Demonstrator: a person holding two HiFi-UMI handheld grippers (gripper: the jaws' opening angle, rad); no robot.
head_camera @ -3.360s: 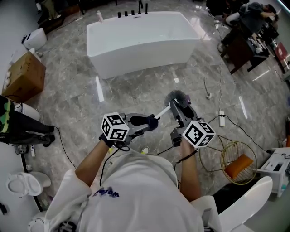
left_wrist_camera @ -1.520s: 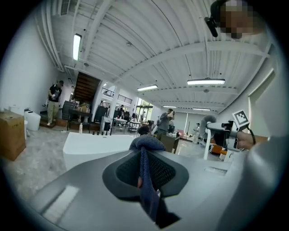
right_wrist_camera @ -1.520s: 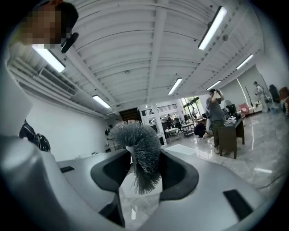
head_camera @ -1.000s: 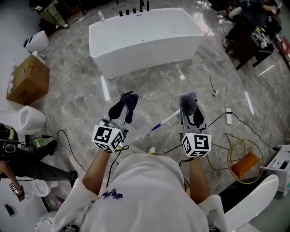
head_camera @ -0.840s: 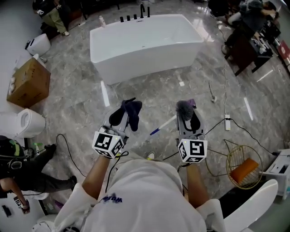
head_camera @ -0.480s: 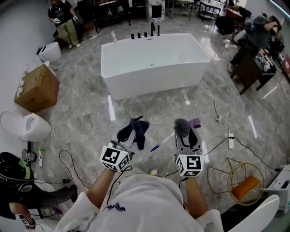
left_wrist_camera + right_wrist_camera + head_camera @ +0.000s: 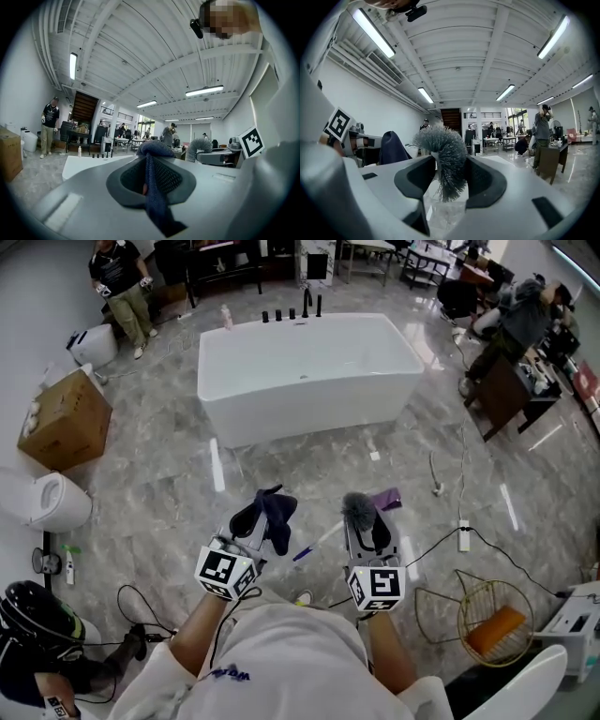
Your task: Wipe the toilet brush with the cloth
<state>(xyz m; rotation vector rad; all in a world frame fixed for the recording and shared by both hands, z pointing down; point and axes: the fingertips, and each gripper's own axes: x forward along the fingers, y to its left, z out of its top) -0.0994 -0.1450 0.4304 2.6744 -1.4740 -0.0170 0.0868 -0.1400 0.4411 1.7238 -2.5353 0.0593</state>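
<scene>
Holding the cloth [image 7: 275, 510] and the toilet brush [image 7: 356, 511] side by side, near each other but not touching, above the grey marble floor [image 7: 169, 493].

Pinching the dark blue cloth in the left tongs [image 7: 255, 518], pressed together on its fold, with the loose end draping down over the front of the tongs in the left gripper view. Clamping the toilet brush just at its grey bristle head in the right tongs [image 7: 364, 527], with the bristles fanning up and out past the jaws and the white handle [image 7: 317, 542] with its blue tip slanting down to the left, into the gap between the two tongs. Pointing both tongs level toward the white bathtub [image 7: 309, 371] standing further across the floor.
</scene>
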